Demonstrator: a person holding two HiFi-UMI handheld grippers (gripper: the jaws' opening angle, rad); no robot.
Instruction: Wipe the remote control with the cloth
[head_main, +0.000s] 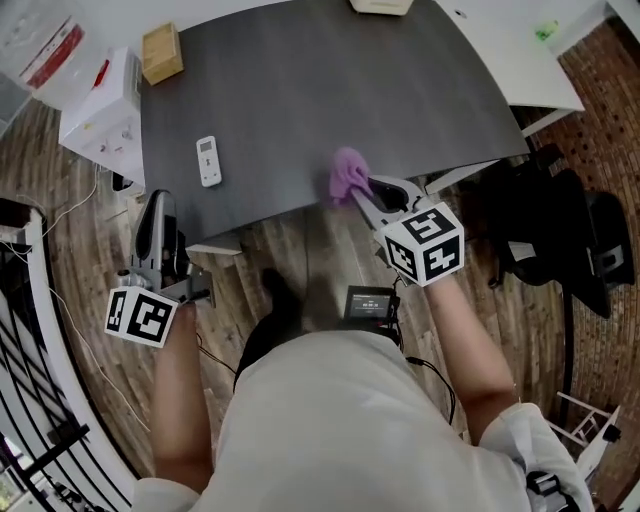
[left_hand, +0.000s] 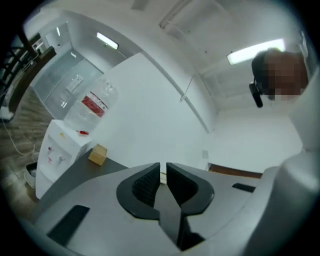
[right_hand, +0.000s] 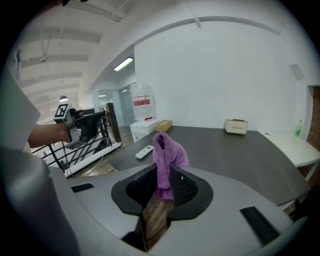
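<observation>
Purple cloth (right_hand: 167, 150) pinched in right gripper (right_hand: 163, 175); could slip mid-wipe. Left gripper (left_hand: 163, 175) nearly closed, empty; unheld remote control (head_main: 208, 160) could skid.

Pale grey top (head_main: 330, 420) across the frame, its whitish sleeve (head_main: 522, 432) far behind the right claw (head_main: 358, 186). Dark trousers (head_main: 262, 338) are just ahead of the hem. There's a black box with a small screen (head_main: 368, 302) at the waist, right behind that claw, with a thin black cable (head_main: 450, 392) looping off it. Both claws are matte grey, and the left claw (left_hand: 163, 167) has black ribbed pads (left_hand: 145, 186). Behind each claw sits a white cube with black square markers, the left cube (head_main: 140, 316) and the right cube (head_main: 425, 243).
</observation>
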